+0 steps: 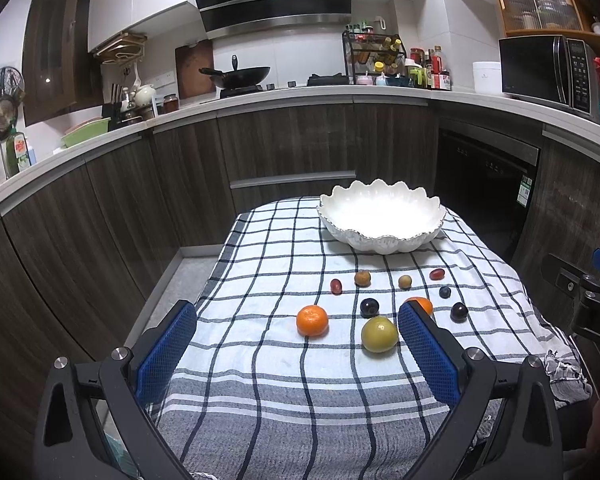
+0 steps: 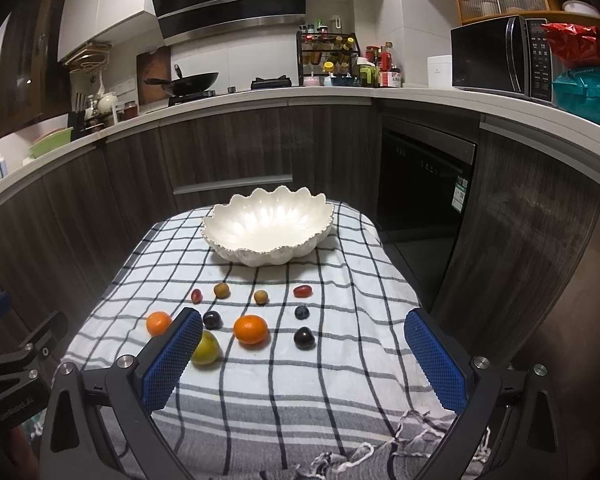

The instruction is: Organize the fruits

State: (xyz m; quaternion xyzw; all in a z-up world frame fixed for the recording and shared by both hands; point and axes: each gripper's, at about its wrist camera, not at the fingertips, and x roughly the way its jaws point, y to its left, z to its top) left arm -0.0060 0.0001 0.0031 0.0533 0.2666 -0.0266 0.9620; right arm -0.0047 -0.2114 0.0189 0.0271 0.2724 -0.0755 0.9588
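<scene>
Nothing sorted yet: bowl (image 2: pixel 268 232) sat empty at 12 o'clock on the tabletop (image 2: pixel 340 360), fruits loose in front. Left hand-held gripper (image 1: pixel 298 354) and right hand-held gripper (image 2: pixel 304 356) both gaped wide, holding nothing. Next: close on one orange (image 2: pixel 251 329), gently. Green fruit (image 2: pixel 206 348) half hidden by a finger.

— Anything I can't see from the left wrist?
— My pad (image 1: pixel 428 354) hides most of the second tangerine (image 1: pixel 422 303).
— And from the right?
— My pad (image 2: pixel 172 360) covers part of the green fruit (image 2: pixel 209 350).
</scene>
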